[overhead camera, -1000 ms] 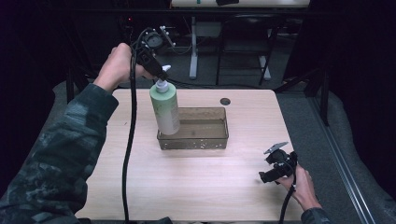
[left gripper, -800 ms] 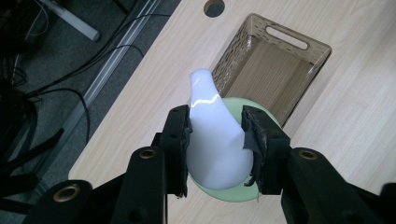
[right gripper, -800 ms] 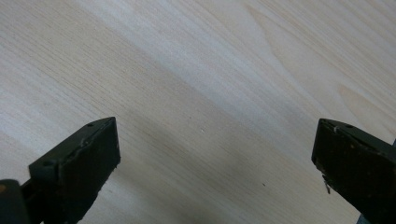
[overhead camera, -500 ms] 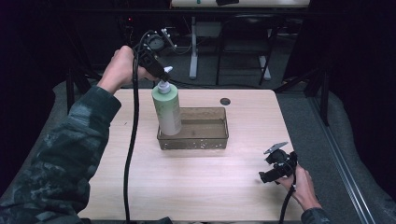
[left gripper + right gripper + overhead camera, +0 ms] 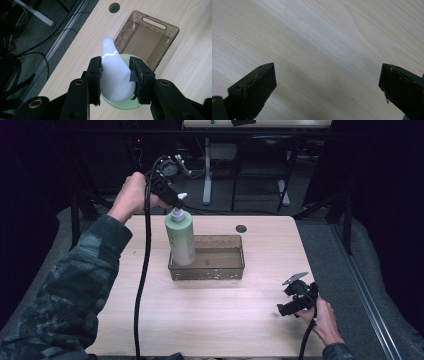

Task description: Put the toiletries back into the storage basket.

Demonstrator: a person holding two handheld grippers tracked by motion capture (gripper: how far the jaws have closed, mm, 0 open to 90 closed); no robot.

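Upper left of the high view, the left gripper [image 5: 172,200] is clamped on the white pump head [image 5: 113,67] of the green bottle [image 5: 180,237], which stands in the bin's [image 5: 220,270] left end. It seems to be set down there, though its base is hidden; releasing is the likely next move. At lower right the right gripper [image 5: 295,301] rests spread apart over the table [image 5: 317,50].

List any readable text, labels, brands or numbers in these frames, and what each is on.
None can be read.
Pale green pump bottle with white pump head: no label or print legible on the side that shows.
Brown translucent plastic bin: only a speckled pattern, no words.
Light wooden table: bare grain, no marks.
Left gripper and right gripper: no markings visible.
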